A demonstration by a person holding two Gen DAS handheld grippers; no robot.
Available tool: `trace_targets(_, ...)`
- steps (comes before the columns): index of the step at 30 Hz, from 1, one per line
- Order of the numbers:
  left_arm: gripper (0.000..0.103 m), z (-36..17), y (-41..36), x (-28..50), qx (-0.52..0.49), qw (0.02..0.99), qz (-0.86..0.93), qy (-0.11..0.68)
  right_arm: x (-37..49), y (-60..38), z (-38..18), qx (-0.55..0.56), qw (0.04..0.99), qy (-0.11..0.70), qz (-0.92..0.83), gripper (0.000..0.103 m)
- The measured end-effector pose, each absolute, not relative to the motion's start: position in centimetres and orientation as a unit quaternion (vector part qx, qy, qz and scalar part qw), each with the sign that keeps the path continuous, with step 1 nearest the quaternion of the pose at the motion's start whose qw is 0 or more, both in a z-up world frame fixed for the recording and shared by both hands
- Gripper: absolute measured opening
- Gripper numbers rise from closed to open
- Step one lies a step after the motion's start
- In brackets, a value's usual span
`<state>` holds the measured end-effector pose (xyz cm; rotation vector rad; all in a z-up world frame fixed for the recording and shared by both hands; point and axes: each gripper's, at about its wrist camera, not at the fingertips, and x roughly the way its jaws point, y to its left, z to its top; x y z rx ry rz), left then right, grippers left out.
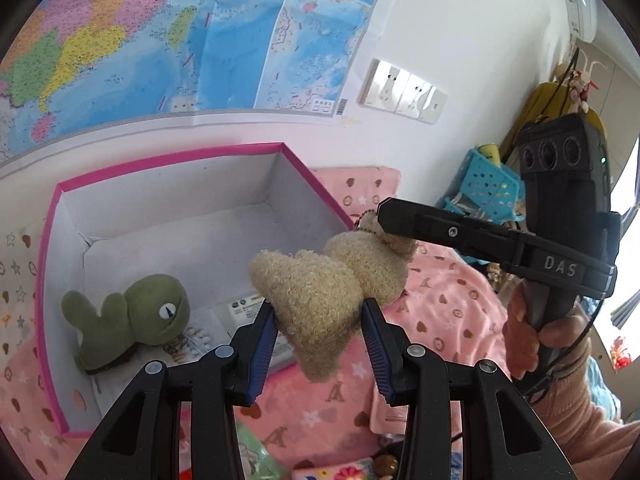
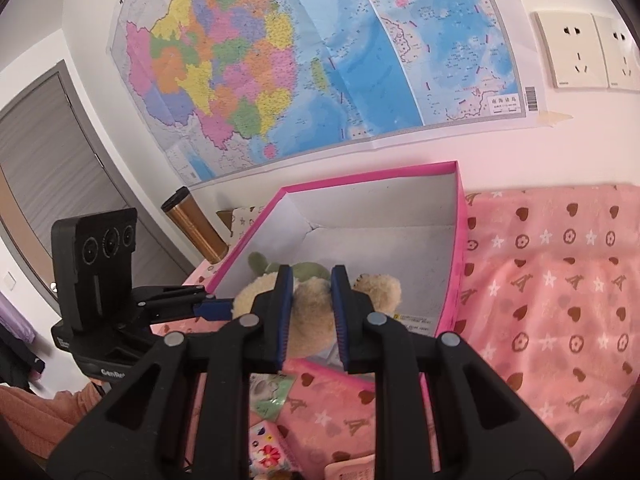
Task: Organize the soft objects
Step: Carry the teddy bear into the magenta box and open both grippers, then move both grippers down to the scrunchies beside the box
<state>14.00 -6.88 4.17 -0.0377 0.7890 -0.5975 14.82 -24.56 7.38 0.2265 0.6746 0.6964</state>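
Observation:
A beige curly plush toy (image 1: 352, 268) hangs in the air over the near edge of a pink-rimmed box (image 1: 180, 160), held from two sides. My left gripper (image 1: 320, 308) is shut on its wide lower end, blue pads (image 1: 266, 332) pressing both flanks. My right gripper (image 1: 386, 220) comes in from the right and pinches the toy's small upper end. In the right wrist view, my right gripper (image 2: 312, 280) is shut on the beige plush (image 2: 380, 286), and my left gripper (image 2: 222, 308) grips it from the left. A green plush (image 1: 140, 312) lies inside the box (image 2: 360, 176).
A pink patterned blanket (image 2: 552, 288) covers the surface around the box. A copper thermos (image 2: 196, 224) stands left of the box, a blue perforated basket (image 1: 488, 188) at the right. A map (image 2: 320, 60) and sockets (image 1: 404, 92) are on the wall behind. Small packets (image 2: 268, 396) lie near the front.

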Motion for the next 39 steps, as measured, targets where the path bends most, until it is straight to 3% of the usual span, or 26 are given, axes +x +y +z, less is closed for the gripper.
trace_targets(21, 0.045, 0.4, -8.6, 20.8, -0.012, 0.88, -0.219, 0.422, 20.9, -25.4, 4.5, 0.125, 0.886, 0.35, 0.276, 0.018)
trace_targets(28, 0.046, 0.3, -8.0, 19.5, -0.002, 0.887, -0.214, 0.41, 20.5, -25.9, 3.0, 0.134, 0.881, 0.366, 0.27, 0.018)
trace_targets(39, 0.053, 2.6, -5.0, 14.7, -0.025, 0.897, -0.235, 0.374, 16.3, -26.4, 5.4, 0.151, 0.872, 0.345, 0.312, 0.038)
